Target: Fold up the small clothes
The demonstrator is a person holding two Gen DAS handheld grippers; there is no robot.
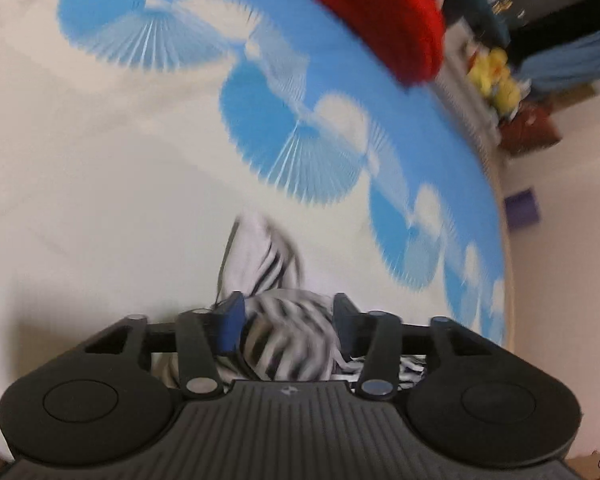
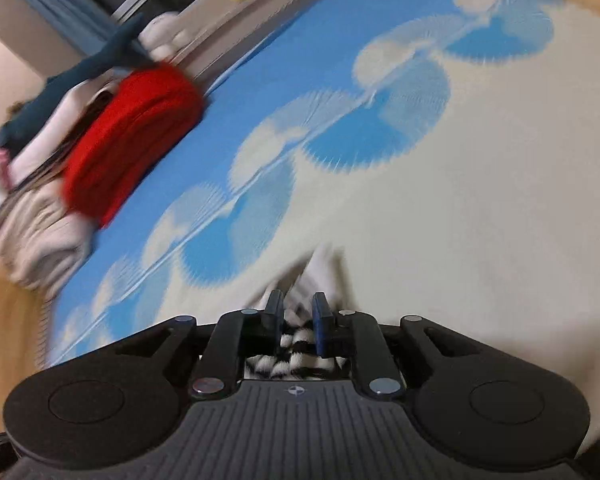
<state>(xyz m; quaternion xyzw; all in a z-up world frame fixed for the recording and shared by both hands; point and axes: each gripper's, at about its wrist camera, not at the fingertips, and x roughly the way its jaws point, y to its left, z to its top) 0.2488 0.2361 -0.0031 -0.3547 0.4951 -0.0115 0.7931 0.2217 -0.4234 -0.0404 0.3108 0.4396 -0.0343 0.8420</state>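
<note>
I judge the zebra-striped garment [image 1: 288, 336], low at six o'clock on the bed sheet [image 1: 100, 208], light and floppy, best pinched at its edges; left gripper [image 1: 288, 324] jaws stand half open around it, right gripper [image 2: 298, 316] jaws narrower, cloth between, neither visibly pressing.

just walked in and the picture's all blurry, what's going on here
A person holds a two-finger tool in each hand over a bed with a blue and white sheet, folding a small black-and-white striped garment. The left tool has its jaws well apart with striped cloth bunched between them. The right tool has a narrower gap, also with striped cloth in it. A red item lies on a pile of clothes at the bed's edge.
</note>
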